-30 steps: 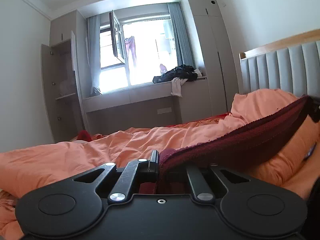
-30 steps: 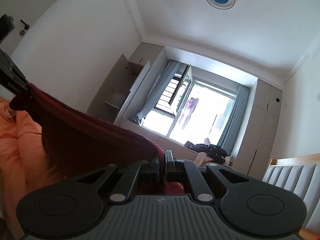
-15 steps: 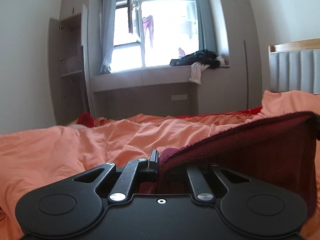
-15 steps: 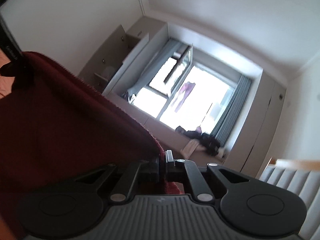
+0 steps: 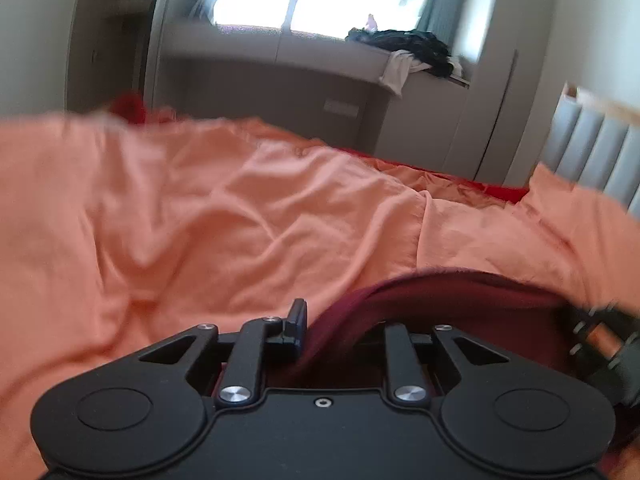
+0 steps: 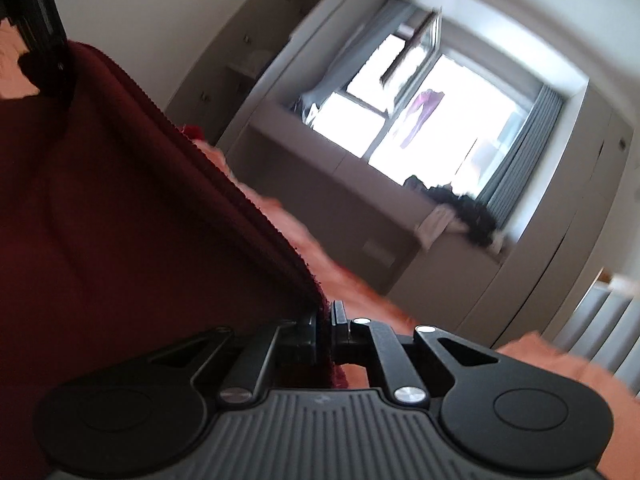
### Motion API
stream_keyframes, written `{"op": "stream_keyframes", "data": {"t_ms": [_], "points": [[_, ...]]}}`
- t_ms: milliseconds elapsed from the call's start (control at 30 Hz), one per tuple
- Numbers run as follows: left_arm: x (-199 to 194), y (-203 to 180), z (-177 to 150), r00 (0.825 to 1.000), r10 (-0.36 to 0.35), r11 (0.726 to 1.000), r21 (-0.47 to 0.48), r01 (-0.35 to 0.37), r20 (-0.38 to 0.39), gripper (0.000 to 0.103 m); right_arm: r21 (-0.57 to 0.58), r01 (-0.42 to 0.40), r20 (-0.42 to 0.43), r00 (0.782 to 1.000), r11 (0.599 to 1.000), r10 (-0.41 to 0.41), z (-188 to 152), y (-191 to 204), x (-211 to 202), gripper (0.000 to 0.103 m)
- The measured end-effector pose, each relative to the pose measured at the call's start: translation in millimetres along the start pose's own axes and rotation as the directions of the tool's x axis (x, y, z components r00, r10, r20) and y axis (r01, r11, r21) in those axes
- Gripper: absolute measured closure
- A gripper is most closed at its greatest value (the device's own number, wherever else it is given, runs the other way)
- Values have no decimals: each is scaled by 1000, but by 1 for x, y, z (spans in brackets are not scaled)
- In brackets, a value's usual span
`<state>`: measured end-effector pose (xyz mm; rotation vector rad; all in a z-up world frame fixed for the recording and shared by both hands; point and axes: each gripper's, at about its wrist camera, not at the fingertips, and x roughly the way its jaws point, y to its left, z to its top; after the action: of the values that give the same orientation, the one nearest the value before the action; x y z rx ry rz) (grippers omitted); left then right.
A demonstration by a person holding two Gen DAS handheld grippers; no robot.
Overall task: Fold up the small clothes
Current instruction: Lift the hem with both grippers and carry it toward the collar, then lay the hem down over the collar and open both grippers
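A dark red knitted garment [image 5: 432, 300] hangs stretched between my two grippers over the orange bed. My left gripper [image 5: 316, 332] is shut on one corner of it. My right gripper [image 6: 324, 328] is shut on the other corner; the cloth [image 6: 120, 216] fills the left half of the right wrist view. The right gripper shows at the right edge of the left wrist view [image 5: 600, 340], and the left gripper at the top left of the right wrist view [image 6: 40, 28]. Both views are blurred by motion.
A rumpled orange duvet [image 5: 240, 208] covers the bed. A grey padded headboard [image 5: 592, 148] stands at the right. A window bench with a heap of dark clothes [image 5: 404, 46] and an open wardrobe [image 6: 260, 52] are behind the bed.
Both grippers have dropped and tilted down towards the bed, still holding the garment. The duvet now fills more of the left view, and the cloth hangs lower.
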<state>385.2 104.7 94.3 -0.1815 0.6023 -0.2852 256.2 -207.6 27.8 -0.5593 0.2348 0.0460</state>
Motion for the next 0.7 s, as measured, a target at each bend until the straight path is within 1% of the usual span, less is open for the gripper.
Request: {"op": "stream_keyframes", "data": {"t_ms": [67,100,133,167,233,300,400,467,533,600,700], "points": [[4,19,-1,999,-35,997,-66,33,-27,86,36,-28,-30,999,999,29,-6,0,7,96],[7,28,-2,998,-54,994,-100,50,-33,88,48,-38,-36,999,998,40,-9,0,5,93],[9,32,-3,997,-65,991,-122,60,-40,92,49,-44,-40,998,998,46,-11,3,5,92],[12,34,-4,997,-68,989,-134,61,-47,94,43,-43,-41,998,998,45,-12,5,5,90],[16,35,-3,998,-52,991,-129,46,-47,94,35,-37,-46,998,999,38,-14,9,4,83],[13,30,2,999,-38,994,-104,35,-36,94,43,-37,-49,998,998,39,-15,7,7,82],[-3,21,13,998,-65,995,-80,66,6,93,57,-43,-51,998,997,45,-19,9,8,82],[-10,22,16,996,-91,990,-107,92,21,91,63,-50,-56,997,997,54,-20,8,10,83],[-11,33,18,991,-136,972,-191,136,15,91,66,-61,-62,996,996,65,-18,4,16,83],[-8,46,18,985,-170,949,-268,164,0,90,61,-65,-68,995,996,69,-19,6,19,84],[0,59,13,976,-216,929,-313,197,-28,89,61,-69,-69,995,996,73,-19,5,21,84]]}}
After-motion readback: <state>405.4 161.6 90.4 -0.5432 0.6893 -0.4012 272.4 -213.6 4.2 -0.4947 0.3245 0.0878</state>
